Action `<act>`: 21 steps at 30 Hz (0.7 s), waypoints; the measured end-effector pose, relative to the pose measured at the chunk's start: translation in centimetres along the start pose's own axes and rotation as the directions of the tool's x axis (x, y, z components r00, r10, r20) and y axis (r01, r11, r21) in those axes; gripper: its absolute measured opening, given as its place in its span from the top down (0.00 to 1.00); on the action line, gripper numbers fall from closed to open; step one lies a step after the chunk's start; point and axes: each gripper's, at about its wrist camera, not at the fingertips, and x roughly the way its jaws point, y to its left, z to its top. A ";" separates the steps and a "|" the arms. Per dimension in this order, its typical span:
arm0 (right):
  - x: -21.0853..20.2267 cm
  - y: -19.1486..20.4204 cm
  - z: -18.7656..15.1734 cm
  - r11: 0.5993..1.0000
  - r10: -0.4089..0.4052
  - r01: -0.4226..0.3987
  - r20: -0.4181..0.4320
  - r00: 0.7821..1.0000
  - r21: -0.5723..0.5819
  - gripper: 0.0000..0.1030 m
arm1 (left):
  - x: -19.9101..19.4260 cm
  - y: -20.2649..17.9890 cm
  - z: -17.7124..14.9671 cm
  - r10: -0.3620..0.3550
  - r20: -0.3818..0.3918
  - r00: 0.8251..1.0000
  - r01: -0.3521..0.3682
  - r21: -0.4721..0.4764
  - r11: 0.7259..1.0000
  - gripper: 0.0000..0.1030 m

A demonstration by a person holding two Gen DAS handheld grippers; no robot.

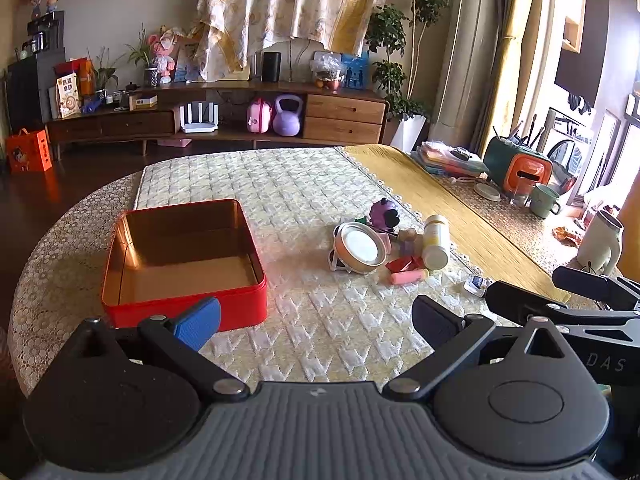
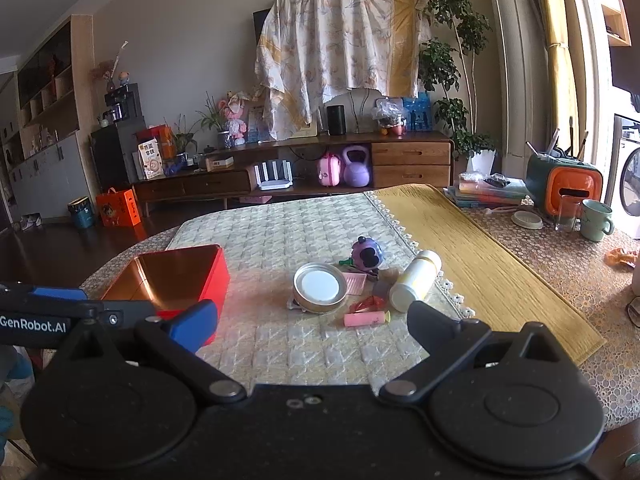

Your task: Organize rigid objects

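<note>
An open red tin box [image 1: 120, 240] [image 2: 218, 276] with a gold inside stands empty on the quilted mat, left of a pile of small objects. The pile holds a round metal tin [image 1: 360, 246] [image 2: 320, 286], a white and yellow bottle [image 1: 435, 240] [image 2: 414, 280] on its side, a purple round toy [image 1: 384, 211] [image 2: 369, 254], a pink stick [image 1: 406, 277] [image 2: 366, 318] and red pieces [image 1: 404, 263]. My left gripper [image 1: 316, 320] is open and empty, above the mat in front of the box. My right gripper [image 2: 312, 326] is open and empty, near the pile's front.
A yellow runner [image 1: 448, 196] [image 2: 472, 256] lies right of the mat. Beyond it stand stacked books [image 2: 488, 194], an orange and green holder [image 2: 564, 184], a green mug [image 2: 596, 220], a glass and a white jug [image 1: 600, 240]. The table's round edge drops off at left.
</note>
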 end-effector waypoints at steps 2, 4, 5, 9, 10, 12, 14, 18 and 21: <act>-0.1 0.1 0.0 1.000 0.001 -0.001 0.003 1.000 -0.003 0.02 | -0.2 0.0 0.0 0.002 0.001 1.000 -0.003 0.004 1.000 0.01; 0.0 0.0 0.0 1.000 0.002 -0.002 0.003 1.000 -0.002 0.02 | -0.2 0.0 0.1 0.005 0.002 1.000 -0.005 0.008 1.000 0.01; 0.0 0.1 0.0 1.000 0.003 -0.003 0.003 1.000 -0.003 0.02 | -0.3 0.0 0.1 0.006 0.002 1.000 -0.006 0.009 1.000 0.01; -0.1 0.1 0.0 1.000 0.004 -0.004 0.003 1.000 -0.006 0.02 | -0.2 0.0 0.2 0.003 -0.001 1.000 -0.003 0.003 1.000 0.01; -0.1 0.1 0.0 1.000 0.002 -0.002 0.004 1.000 -0.002 0.02 | -0.2 0.0 0.2 0.003 -0.002 1.000 -0.003 0.002 1.000 0.01; -0.1 0.1 0.0 1.000 0.002 -0.002 0.004 1.000 -0.002 0.02 | -0.3 0.0 0.2 0.002 -0.001 1.000 -0.002 0.002 1.000 0.01; 0.0 0.1 -0.1 1.000 0.001 -0.001 0.003 1.000 -0.003 0.02 | -0.2 -0.1 0.2 0.002 -0.004 1.000 -0.002 0.001 1.000 0.01; 0.0 0.1 -0.1 1.000 0.002 -0.002 0.000 1.000 -0.003 0.02 | 0.1 -0.1 0.2 -0.004 -0.015 1.000 0.004 -0.003 1.000 0.01; 0.4 -0.1 -0.1 1.000 0.003 -0.003 -0.005 1.000 -0.010 0.02 | 0.6 -0.1 0.2 -0.006 -0.023 1.000 0.006 -0.001 1.000 0.01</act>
